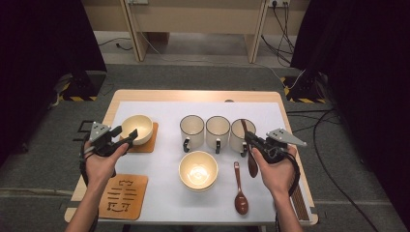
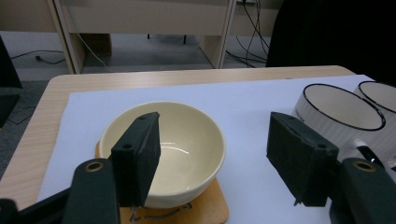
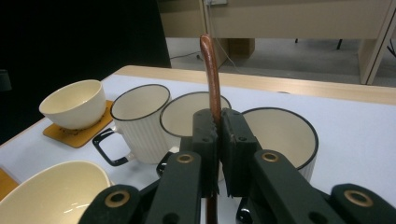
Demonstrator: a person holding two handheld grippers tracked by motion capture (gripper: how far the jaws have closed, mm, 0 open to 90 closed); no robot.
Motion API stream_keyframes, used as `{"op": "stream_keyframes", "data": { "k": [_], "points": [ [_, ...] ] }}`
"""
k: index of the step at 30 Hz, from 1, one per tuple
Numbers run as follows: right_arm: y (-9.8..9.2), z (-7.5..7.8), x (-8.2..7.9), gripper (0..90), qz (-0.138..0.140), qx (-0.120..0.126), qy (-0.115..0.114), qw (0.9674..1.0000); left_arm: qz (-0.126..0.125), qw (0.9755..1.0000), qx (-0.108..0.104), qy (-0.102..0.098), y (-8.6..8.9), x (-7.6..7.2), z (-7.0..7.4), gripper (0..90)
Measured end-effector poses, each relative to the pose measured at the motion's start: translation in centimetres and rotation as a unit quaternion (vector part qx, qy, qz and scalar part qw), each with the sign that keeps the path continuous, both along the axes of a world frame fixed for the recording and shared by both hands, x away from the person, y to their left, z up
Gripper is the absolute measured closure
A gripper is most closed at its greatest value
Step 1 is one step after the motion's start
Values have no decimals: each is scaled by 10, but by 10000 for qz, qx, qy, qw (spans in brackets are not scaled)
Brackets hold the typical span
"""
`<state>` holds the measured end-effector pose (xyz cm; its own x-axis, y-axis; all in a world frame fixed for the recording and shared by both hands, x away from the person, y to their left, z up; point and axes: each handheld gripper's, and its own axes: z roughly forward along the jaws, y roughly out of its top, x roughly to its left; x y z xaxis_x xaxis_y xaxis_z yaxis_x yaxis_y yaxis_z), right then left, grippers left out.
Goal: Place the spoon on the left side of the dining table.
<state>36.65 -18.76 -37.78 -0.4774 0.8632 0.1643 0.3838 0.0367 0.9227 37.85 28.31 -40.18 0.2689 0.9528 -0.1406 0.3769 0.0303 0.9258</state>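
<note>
Right gripper level, clamping spoon over mugs.

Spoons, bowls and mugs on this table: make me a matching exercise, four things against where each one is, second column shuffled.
Things:
1. spoon in the right tool
2. second spoon
3. far bowl
4. near bowl

Places:
A. on a wooden coaster
B. lying flat on the white mat
C. clamped between shut jaws
D. straight on the mat, in front of the three mugs

Pairs: 1-C, 2-B, 3-A, 4-D
</note>
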Motion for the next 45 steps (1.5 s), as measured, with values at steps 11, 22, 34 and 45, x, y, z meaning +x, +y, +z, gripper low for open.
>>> {"op": "stream_keyframes", "data": {
  "k": [11,22,34,45],
  "points": [
    [4,6,4,853,-32,67,-171,9998,-214,9997,33,-132,-18,6,15,351],
    [8,9,7,853,-28,109,-312,9995,-538,9983,90,-224,-45,15,28,353],
    [12,14,11,853,-14,153,-434,9989,-838,9958,123,-344,-74,27,43,352],
    [16,14,15,853,-4,178,-449,9988,-1027,9941,101,-339,-91,36,49,352]
  ]
}}
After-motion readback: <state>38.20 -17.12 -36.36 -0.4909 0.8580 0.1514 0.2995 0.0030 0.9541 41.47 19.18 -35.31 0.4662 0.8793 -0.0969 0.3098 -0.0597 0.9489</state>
